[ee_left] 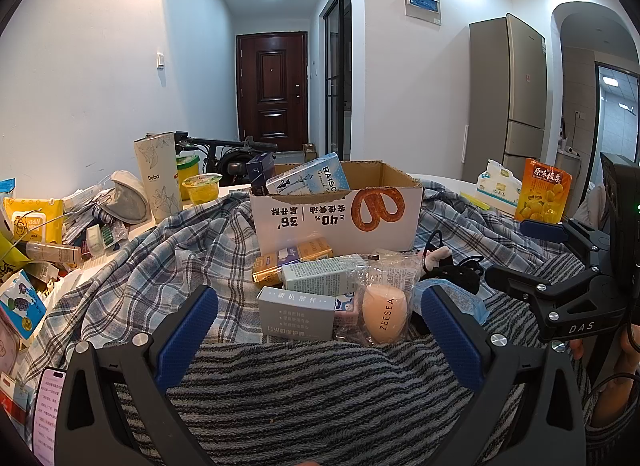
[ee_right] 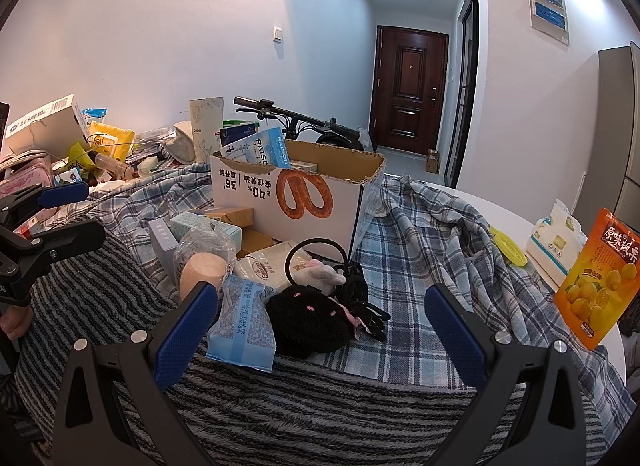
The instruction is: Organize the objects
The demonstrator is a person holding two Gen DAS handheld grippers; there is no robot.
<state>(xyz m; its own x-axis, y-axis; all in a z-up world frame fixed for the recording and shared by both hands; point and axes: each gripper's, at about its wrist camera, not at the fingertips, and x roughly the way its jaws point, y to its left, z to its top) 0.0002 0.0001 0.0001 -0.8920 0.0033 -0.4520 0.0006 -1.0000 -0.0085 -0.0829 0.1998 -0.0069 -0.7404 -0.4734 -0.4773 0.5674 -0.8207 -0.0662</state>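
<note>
A white cardboard box with a pretzel print [ee_left: 336,217] [ee_right: 288,201] stands on plaid cloth, holding a light-blue Raison box [ee_left: 308,177]. In front of it lie a grey box [ee_left: 296,316], a teal box [ee_left: 320,276], a gold box [ee_left: 292,260] and a bagged peach ZEESEA sponge [ee_left: 386,314] [ee_right: 202,272]. My left gripper [ee_left: 318,320] is open and empty, just short of the grey box and sponge. My right gripper [ee_right: 320,318] is open and empty around a black plush [ee_right: 308,318] and a blue packet [ee_right: 244,326].
A clutter pile [ee_left: 52,234] fills the left: yellow wipes, bottles, a tall Debo carton [ee_left: 158,177]. An orange snack bag [ee_right: 600,278] and tissue pack [ee_right: 556,242] stand at right on the white table [ee_right: 500,205]. A striped towel [ee_right: 320,406] lies in front.
</note>
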